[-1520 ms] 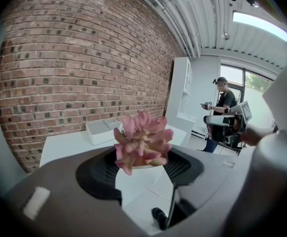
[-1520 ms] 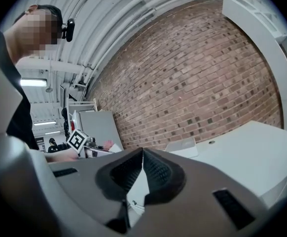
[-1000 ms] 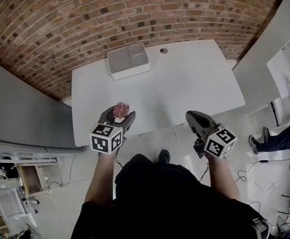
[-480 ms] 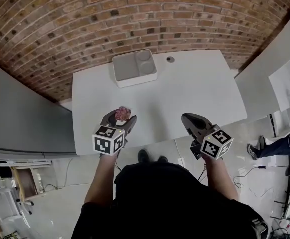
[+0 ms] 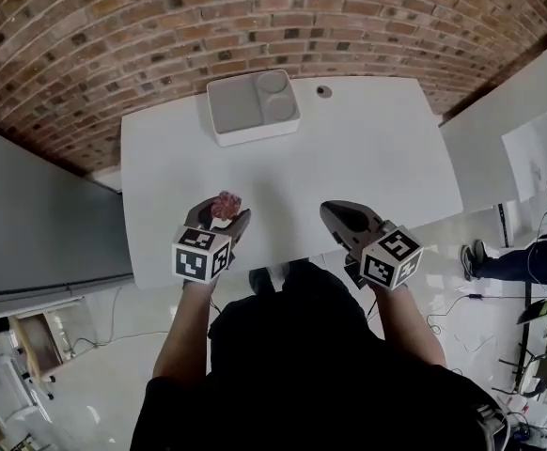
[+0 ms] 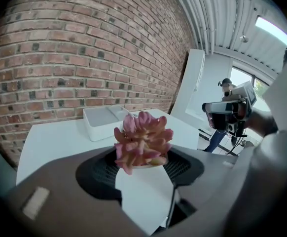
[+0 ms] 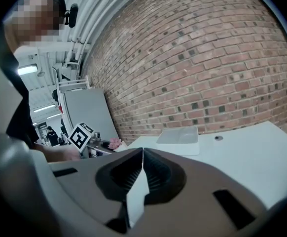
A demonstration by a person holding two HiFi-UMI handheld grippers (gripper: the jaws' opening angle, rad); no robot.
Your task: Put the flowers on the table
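A pink flower head point(image 5: 226, 205) with a pale base sits between the jaws of my left gripper point(image 5: 217, 222), which is shut on it over the near left part of the white table point(image 5: 367, 158). The left gripper view shows the flower point(image 6: 142, 142) upright between the two dark pads. My right gripper point(image 5: 337, 214) hangs over the table's near edge, about a hand's width right of the left one, jaws closed with nothing between them. In the right gripper view the jaws point(image 7: 142, 154) meet, and the flower point(image 7: 115, 142) shows far off to the left.
A white two-compartment tray point(image 5: 252, 106) lies at the table's far edge by the brick wall, with a small round hole point(image 5: 323, 91) to its right. The person's body fills the bottom of the head view. Another person's legs point(image 5: 513, 261) stand at the right.
Both grippers have moved forward from the table's near edge to over its top. The left gripper still holds the flower; the right stays shut.
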